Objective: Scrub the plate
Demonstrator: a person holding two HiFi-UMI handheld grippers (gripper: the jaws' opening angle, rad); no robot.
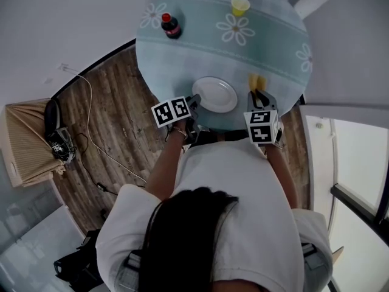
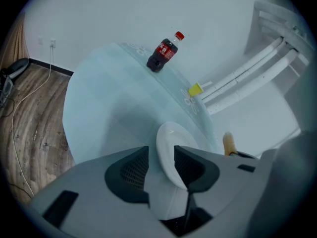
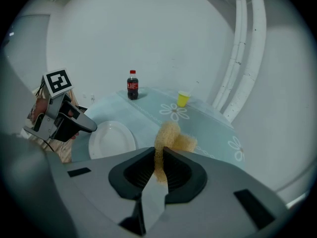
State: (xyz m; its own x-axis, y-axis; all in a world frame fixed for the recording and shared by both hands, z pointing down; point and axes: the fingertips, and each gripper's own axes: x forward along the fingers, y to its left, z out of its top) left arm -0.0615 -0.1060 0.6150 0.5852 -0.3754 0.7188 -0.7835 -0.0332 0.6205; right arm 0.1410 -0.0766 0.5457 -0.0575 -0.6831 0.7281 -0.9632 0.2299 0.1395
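Your left claw (image 2: pixel 161 155) gapes astride the rim of the round white plate (image 2: pixel 171 137); your right claw (image 3: pixel 159 155) pinches a yellow sponge (image 3: pixel 172 135).

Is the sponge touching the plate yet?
Apart. The head view shows a strip of bare tablecloth between the sponge and the plate. The right gripper view shows the sponge pinched in the right claw, beside the plate.

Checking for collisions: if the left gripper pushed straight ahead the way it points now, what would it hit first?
Most likely the white plate: its rim sits between the left gripper's open jaws, resting on the table.
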